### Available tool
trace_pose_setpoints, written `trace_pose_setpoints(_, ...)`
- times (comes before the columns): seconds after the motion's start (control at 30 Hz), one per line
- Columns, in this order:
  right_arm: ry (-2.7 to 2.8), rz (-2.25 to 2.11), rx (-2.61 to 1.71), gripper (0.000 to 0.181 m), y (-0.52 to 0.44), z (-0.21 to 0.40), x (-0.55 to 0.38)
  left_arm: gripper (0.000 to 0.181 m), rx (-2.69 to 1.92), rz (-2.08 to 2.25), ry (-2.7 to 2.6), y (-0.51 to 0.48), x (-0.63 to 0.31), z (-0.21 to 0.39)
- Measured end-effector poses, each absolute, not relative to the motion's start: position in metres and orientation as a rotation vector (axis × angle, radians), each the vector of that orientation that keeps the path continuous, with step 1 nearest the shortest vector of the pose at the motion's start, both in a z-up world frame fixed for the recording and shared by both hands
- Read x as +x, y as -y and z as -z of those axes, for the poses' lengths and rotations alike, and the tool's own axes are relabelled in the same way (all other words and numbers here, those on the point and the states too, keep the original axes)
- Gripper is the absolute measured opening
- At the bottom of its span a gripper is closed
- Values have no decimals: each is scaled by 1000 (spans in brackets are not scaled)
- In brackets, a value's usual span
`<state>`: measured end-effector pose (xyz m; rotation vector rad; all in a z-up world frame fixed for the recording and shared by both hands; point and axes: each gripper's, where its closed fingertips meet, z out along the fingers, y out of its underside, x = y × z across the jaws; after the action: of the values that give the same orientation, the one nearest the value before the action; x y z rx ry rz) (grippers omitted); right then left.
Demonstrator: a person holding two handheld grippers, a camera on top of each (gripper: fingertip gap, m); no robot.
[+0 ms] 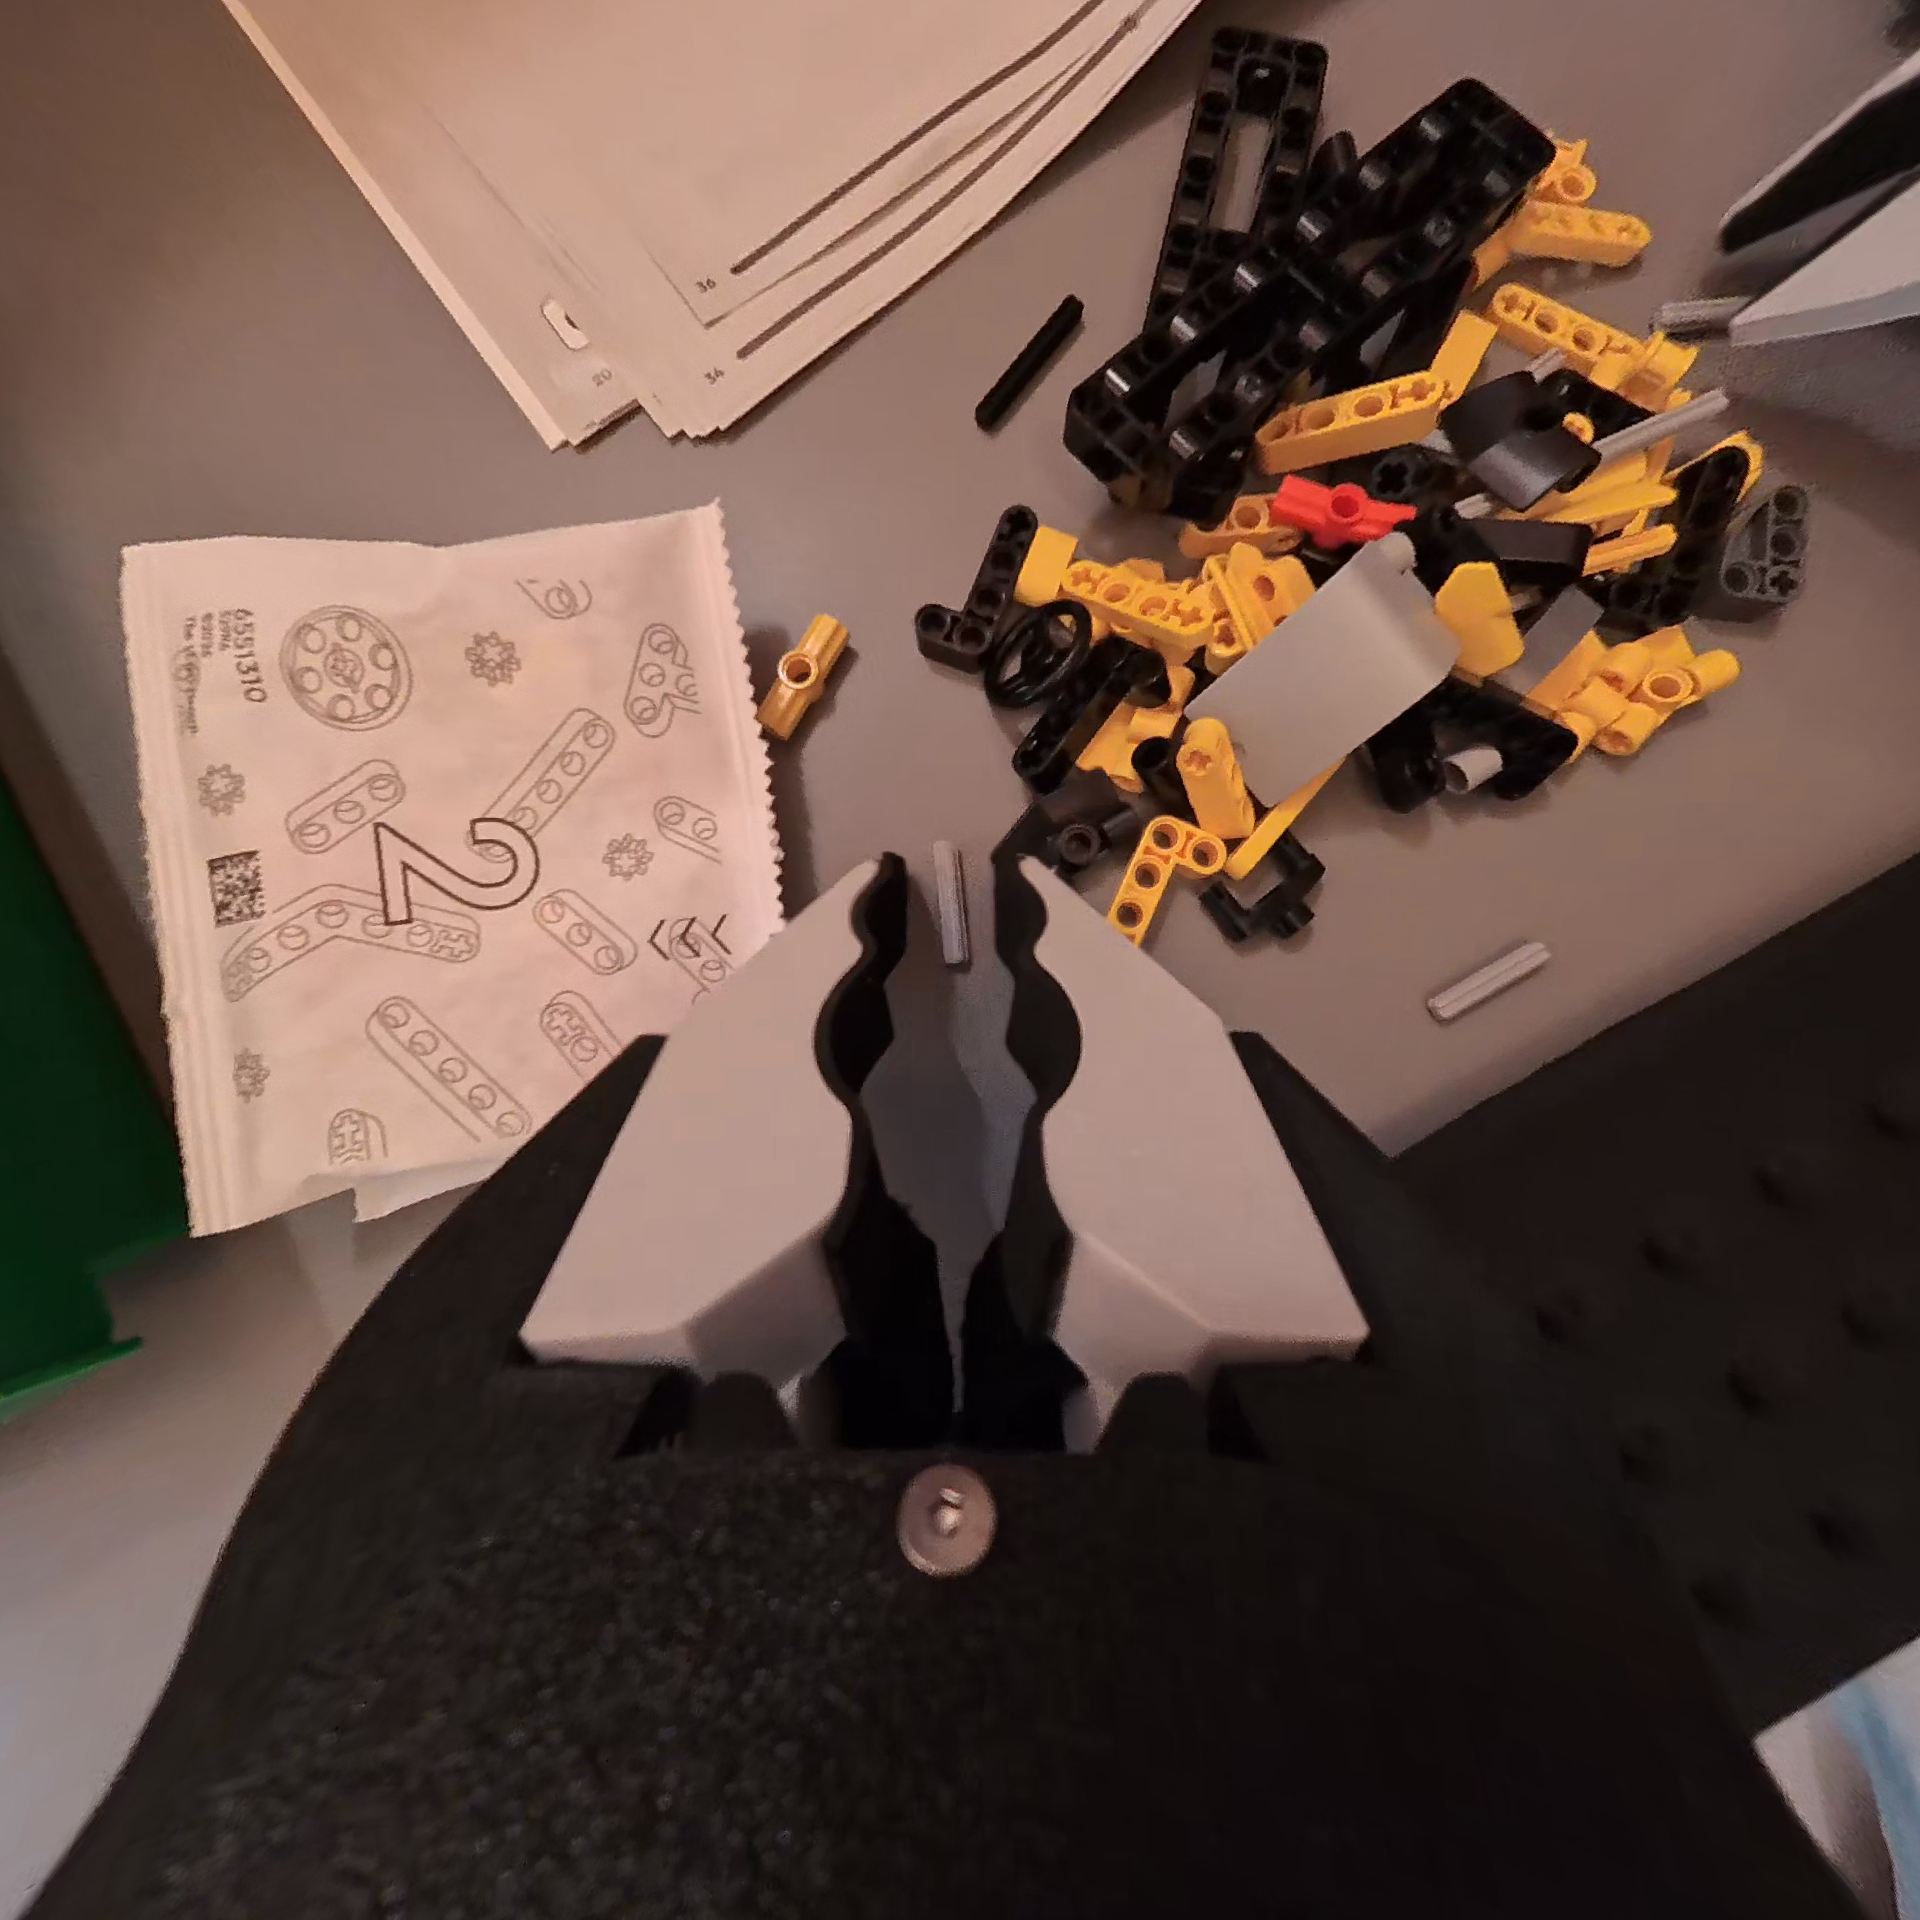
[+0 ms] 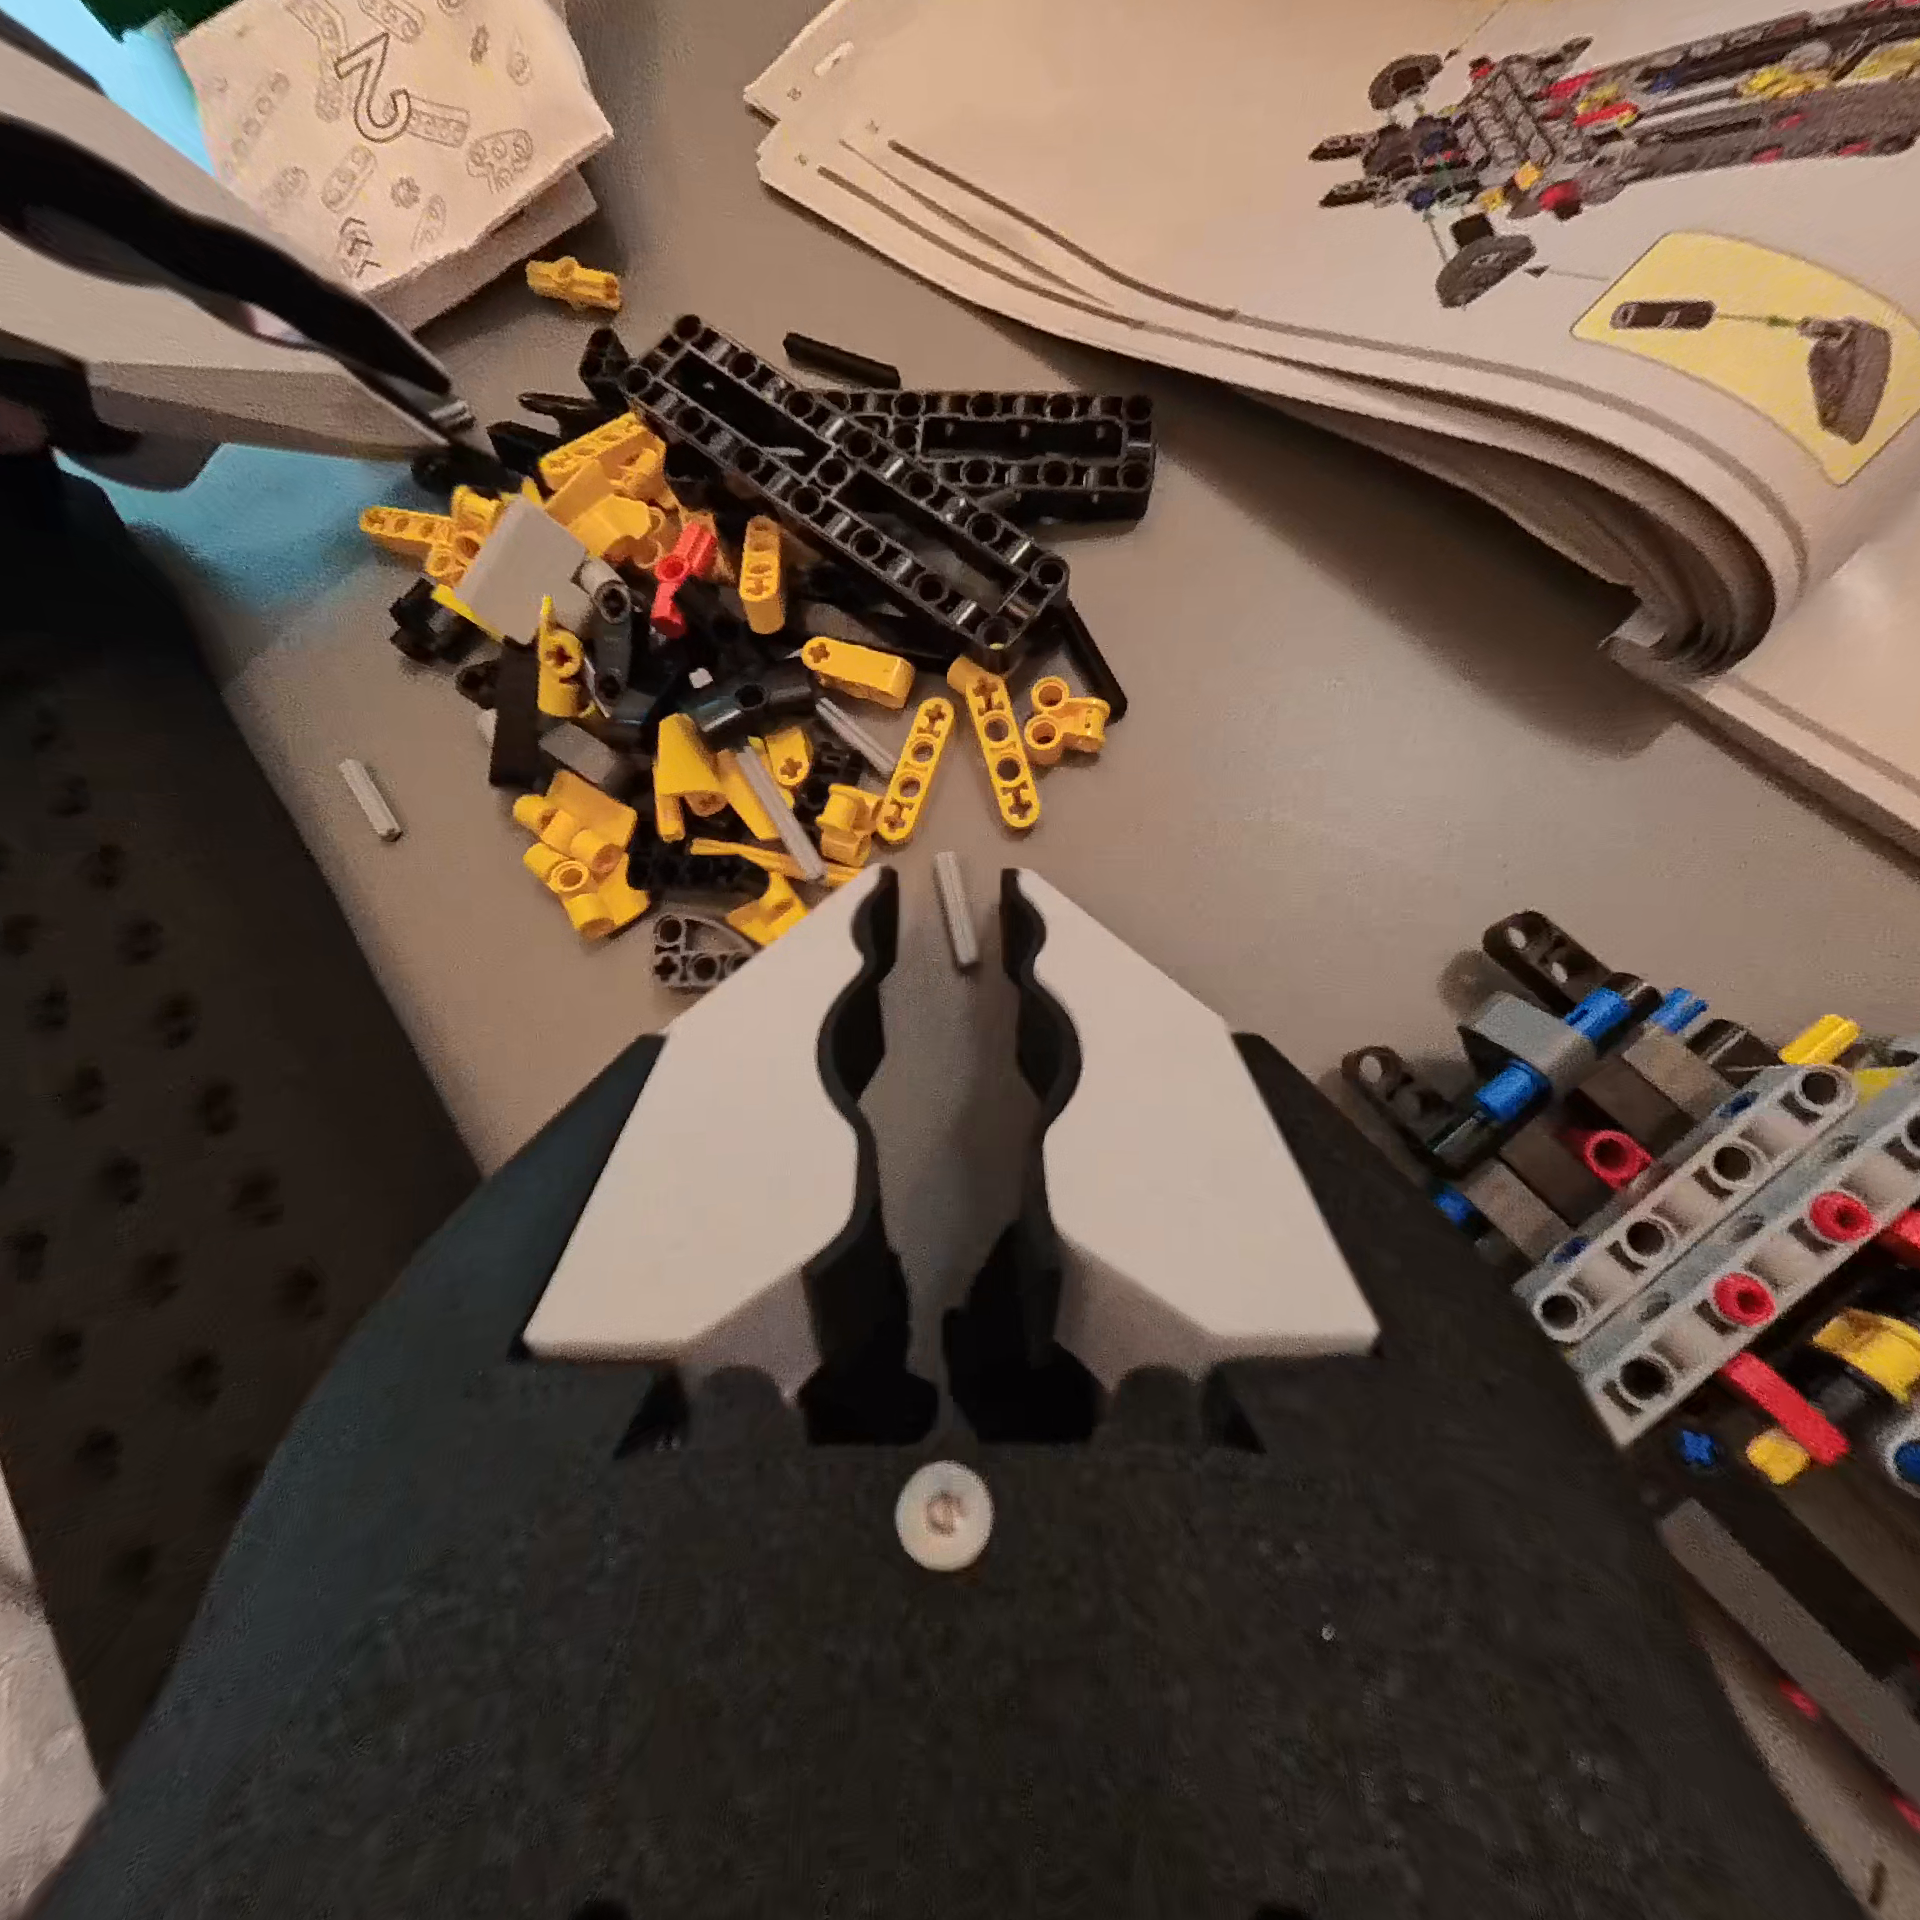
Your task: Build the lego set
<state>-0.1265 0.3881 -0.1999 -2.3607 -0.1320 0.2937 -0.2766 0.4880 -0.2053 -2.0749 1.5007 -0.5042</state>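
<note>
A pile of loose yellow, black and grey Lego Technic parts [image 1: 1351, 520] lies on the grey table; it also shows in the right wrist view [image 2: 779, 623]. My left gripper [image 1: 951, 878] is open at the pile's near edge. A short grey axle [image 1: 951, 904] lies between its fingertips, touching neither. My right gripper [image 2: 948, 878] is open on the opposite side of the pile. Another short grey axle [image 2: 956, 909] lies between its tips, also untouched. Each gripper shows in the other's view: the right one [image 1: 1730, 286] and the left one [image 2: 447, 416].
An open instruction booklet [image 1: 727, 156] [image 2: 1351, 260] lies beyond the pile. A printed paper bag [image 1: 447, 862] and a green box [image 1: 62, 1039] are left. A partly built model [image 2: 1714, 1195] stands right. A third grey axle [image 1: 1488, 980] lies beside a black mat [image 1: 1662, 1195]. The tips of one gripper are about 20 cm away from the tips of the other.
</note>
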Motion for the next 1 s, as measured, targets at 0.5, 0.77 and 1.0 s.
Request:
trace_pose_setpoints(0.5,163,-327,-2012,16,-368,148,-118,14,-1506,758,-2397,-399,-264,196)
trace_pose_setpoints(0.77,132,-318,-1974,16,-367,143,-111,14,-1301,764,-2672,-388,-261,194)
trace_pose_setpoints(1.0,152,-321,-1977,15,-367,144,-114,3,-1253,650,-2682,-384,-263,208)
